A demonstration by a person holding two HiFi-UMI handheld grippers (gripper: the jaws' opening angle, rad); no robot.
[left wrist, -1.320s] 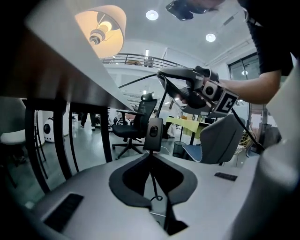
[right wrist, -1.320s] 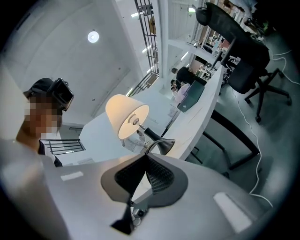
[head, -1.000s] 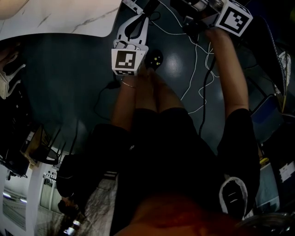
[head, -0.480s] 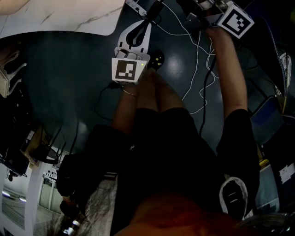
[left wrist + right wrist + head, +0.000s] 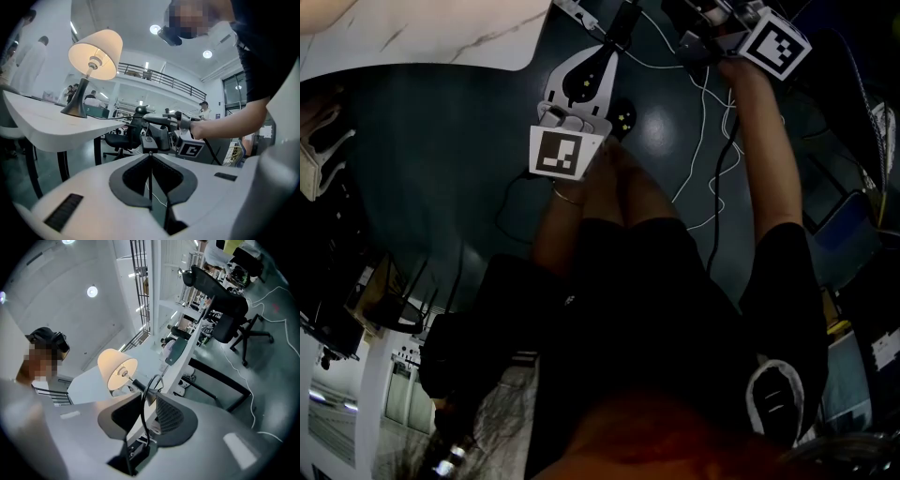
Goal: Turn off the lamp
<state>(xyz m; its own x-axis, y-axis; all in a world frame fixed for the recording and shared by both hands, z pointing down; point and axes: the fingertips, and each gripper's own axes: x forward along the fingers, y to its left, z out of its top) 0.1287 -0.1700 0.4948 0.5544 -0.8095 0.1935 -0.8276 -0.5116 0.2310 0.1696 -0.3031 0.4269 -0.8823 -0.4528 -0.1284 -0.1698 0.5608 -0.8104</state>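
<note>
The lamp is lit and glows warm. It has a smooth cream cone shade on a thin dark stem that flares to a dark cone foot. It stands on the glossy white desk, just beyond my right hand-held gripper. That gripper's ribbed dark pads have just been opening and stand apart, with a thin black cord looping between them. My left hand-held gripper is pressed together and empty, with the lamp up and to its left.

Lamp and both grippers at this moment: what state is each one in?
lamp: lit.
left gripper: jaws shut, nothing between them.
right gripper: jaws apart, having just been opening; the black cord runs loose between them, not pinched.
</note>
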